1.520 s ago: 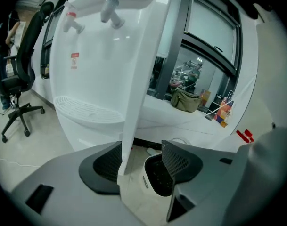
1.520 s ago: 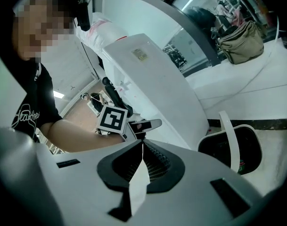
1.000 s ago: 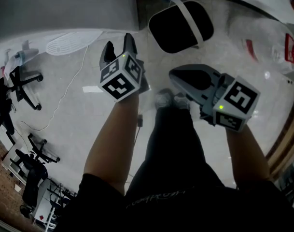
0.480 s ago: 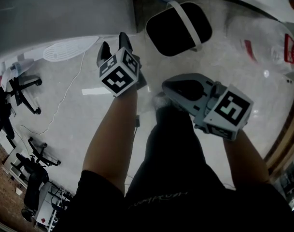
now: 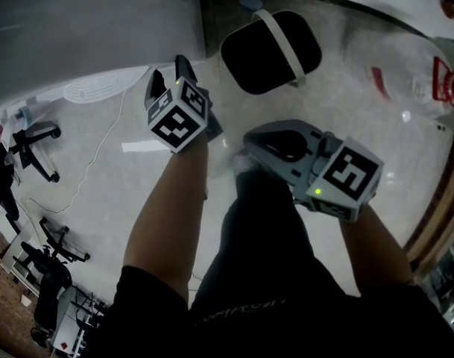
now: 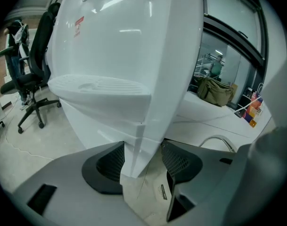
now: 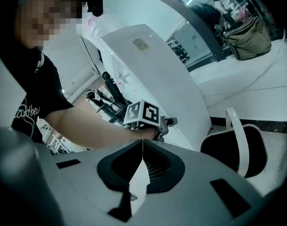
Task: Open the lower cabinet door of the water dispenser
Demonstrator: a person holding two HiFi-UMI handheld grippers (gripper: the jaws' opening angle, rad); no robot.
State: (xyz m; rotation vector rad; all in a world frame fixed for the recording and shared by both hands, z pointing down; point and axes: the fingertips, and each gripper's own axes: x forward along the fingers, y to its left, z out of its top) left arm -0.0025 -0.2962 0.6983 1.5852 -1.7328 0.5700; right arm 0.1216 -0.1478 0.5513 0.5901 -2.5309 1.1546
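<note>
**Operator:** Where is the door from where I stand?

**Spotter:** The water dispenser (image 6: 129, 51) rises white directly in front of your left gripper (image 6: 142, 161). Its lower cabinet door (image 6: 103, 126) is the panel below the ribbed drip tray (image 6: 98, 84). In the head view you see the dispenser at the upper left, standing on the floor (image 5: 338, 103) ahead of your feet.

**Operator:** And my left jaws?

**Spotter:** They are parted. The dispenser's bottom corner edge shows in the gap between the two dark pads (image 6: 110, 164). The wide-angle view is too distorted for me to say whether either pad touches the panel.

**Operator:** What about the other one?

**Spotter:** Your right gripper (image 7: 142, 155) has its jaws pressed together with nothing between them. You hold it over your leg (image 5: 264, 230), nearer to you than the left one. It points towards your left gripper, whose marker cube sits in the middle of the right gripper view.

**Operator:** What else is around?

**Spotter:** A black bin (image 5: 270, 51) with a white handle stands on the floor just to the right of the dispenser. Office chairs (image 5: 33, 144) stand well apart on your left. Past the dispenser, an olive bag (image 6: 216, 89) rests on a white counter (image 6: 214, 119).
</note>
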